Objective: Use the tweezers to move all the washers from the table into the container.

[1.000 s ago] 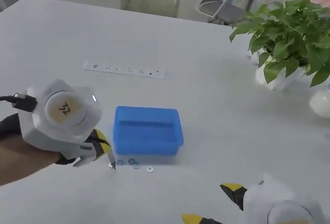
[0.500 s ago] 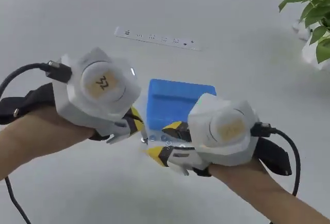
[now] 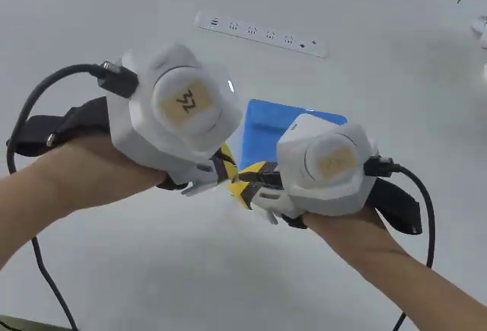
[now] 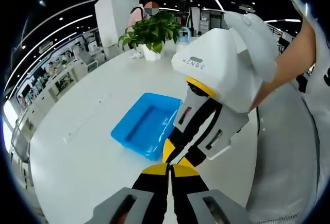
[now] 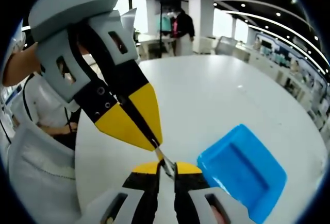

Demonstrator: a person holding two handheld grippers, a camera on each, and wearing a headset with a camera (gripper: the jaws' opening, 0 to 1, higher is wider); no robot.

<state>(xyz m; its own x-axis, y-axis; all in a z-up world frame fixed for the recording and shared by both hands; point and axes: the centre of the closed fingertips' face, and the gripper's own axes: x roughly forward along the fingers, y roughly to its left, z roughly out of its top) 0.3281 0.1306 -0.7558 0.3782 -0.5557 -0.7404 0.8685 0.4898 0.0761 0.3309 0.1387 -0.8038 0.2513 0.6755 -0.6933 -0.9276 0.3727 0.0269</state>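
Left gripper (image 3: 227,170) and right gripper (image 3: 245,188) meet tip to tip above the surface (image 3: 114,11), just in front of the blue container (image 3: 262,129).
The left gripper's fingers are clenched on the tweezers (image 5: 164,161). Their thin metal end reaches between the right gripper's fingers, which are pinched around it. The container sits open side up on the surface just beyond the meeting tips. A power strip (image 3: 259,33) lies farther back, well apart from it.
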